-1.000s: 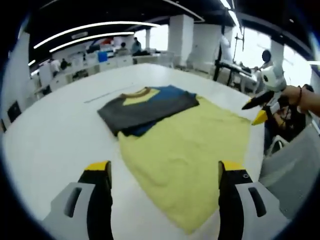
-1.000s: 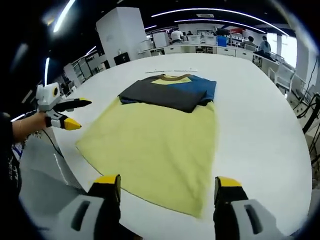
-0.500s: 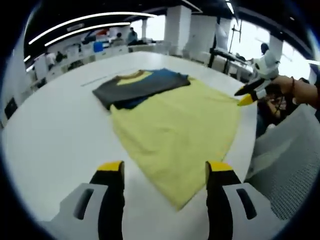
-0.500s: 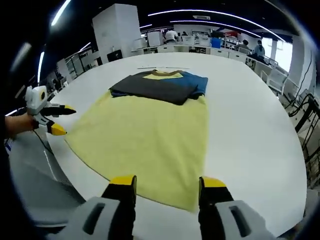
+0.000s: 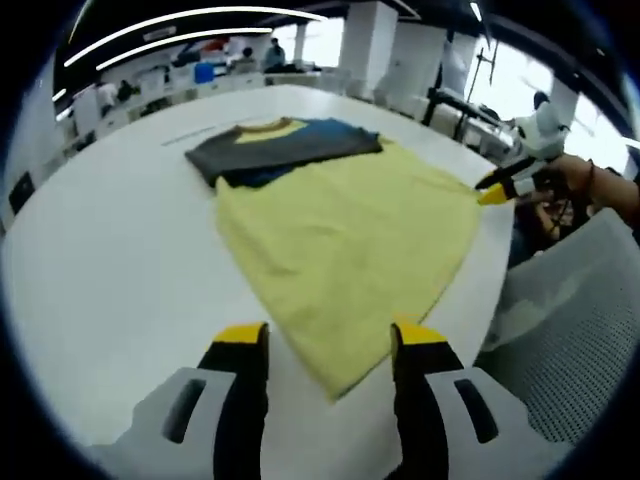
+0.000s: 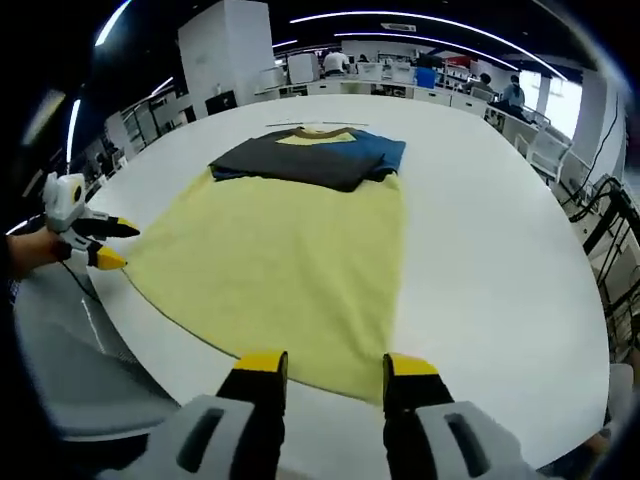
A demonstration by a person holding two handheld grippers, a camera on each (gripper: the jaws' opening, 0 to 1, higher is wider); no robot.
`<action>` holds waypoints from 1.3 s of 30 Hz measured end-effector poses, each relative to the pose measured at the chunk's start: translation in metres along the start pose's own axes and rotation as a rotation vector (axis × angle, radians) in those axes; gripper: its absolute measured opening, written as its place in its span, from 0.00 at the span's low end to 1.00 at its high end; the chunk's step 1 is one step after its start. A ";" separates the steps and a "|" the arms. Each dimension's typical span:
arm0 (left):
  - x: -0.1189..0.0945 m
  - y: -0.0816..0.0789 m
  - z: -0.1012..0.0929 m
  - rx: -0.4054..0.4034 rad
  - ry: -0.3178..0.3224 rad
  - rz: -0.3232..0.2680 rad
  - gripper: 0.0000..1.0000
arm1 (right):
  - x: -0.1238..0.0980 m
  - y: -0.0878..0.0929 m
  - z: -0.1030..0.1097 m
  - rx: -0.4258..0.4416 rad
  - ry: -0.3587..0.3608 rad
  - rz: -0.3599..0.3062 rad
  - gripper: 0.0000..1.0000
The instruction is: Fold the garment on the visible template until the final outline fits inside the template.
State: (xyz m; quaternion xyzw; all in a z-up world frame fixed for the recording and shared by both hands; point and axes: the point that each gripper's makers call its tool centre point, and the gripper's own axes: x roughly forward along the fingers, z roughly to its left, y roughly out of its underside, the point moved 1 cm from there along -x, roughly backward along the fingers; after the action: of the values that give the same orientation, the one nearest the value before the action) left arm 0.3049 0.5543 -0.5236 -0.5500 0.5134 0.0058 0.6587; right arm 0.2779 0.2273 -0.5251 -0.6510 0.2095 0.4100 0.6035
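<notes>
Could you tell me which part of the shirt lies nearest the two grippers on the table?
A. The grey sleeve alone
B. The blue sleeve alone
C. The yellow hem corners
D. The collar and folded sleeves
C: each gripper, left and right, has its open jaws at a hem corner of the shirt, while the collar and folded sleeves lie at the far end.
</notes>
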 end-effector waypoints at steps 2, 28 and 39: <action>0.000 0.002 -0.001 -0.006 -0.001 0.009 0.43 | 0.000 0.002 -0.003 0.004 0.005 0.009 0.33; -0.010 0.019 0.006 -0.164 -0.070 0.092 0.02 | 0.000 0.009 -0.015 0.061 0.052 0.003 0.06; -0.018 0.022 0.000 -0.119 -0.090 0.117 0.00 | -0.005 0.014 -0.013 0.048 0.040 0.004 0.00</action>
State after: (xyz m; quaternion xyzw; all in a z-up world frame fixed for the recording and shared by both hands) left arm 0.2843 0.5729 -0.5274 -0.5565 0.5134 0.0993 0.6456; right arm 0.2685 0.2116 -0.5306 -0.6440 0.2328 0.3930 0.6137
